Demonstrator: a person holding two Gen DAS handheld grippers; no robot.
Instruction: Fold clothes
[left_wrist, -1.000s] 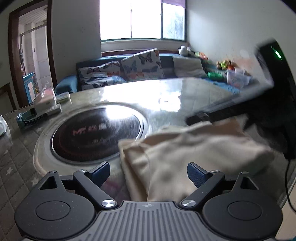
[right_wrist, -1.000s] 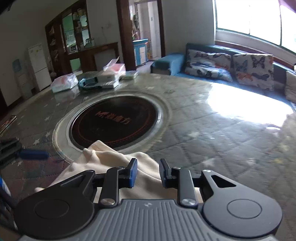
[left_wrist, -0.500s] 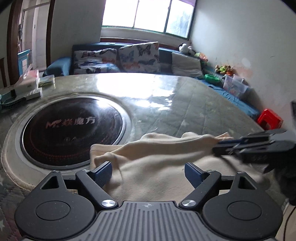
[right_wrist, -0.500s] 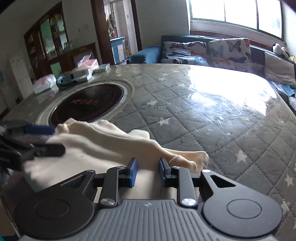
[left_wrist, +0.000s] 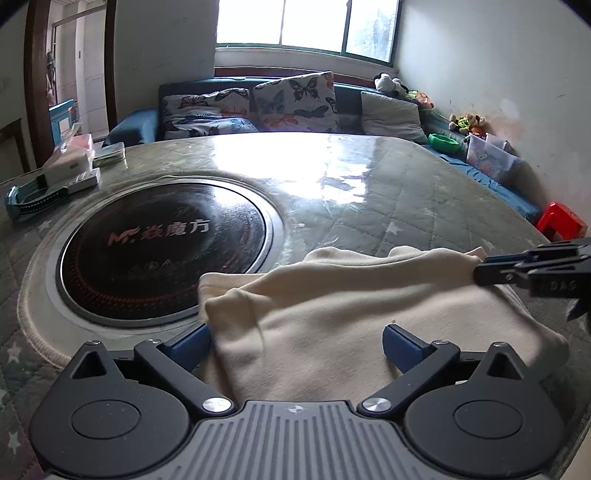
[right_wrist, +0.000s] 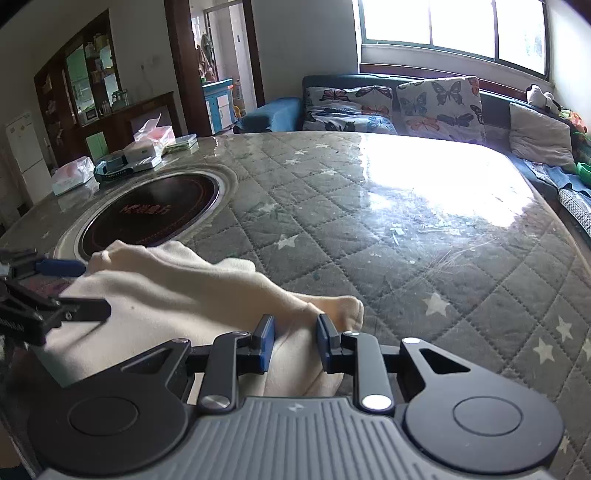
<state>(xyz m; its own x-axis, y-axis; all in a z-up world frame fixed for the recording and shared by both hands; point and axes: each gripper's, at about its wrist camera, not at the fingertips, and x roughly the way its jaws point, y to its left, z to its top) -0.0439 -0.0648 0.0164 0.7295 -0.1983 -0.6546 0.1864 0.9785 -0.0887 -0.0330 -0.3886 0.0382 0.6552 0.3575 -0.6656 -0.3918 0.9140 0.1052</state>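
Garment (left_wrist: 354, 306) spread flatter, quilted table (right_wrist: 406, 229), sofa (left_wrist: 258, 110) behind

Cream garment (left_wrist: 343, 306), rumpled and partly folded, lying on quilted table beside dark round hotplate

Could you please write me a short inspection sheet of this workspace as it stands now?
Surface: round table under a glossy quilted star-print cover, with a black inset cooktop.
Job's things: cream garment lies bunched at the near edge, one corner overlapping the cooktop rim.
Clutter: tissue boxes and a teal strap on the far side of the table.
Grippers: left gripper open, jaws spread on either side of the garment; right gripper shut on a fold of the garment.
Cables: nothing seen.
Surroundings: sofa with butterfly cushions under a bright window, red stool, wooden cabinet.
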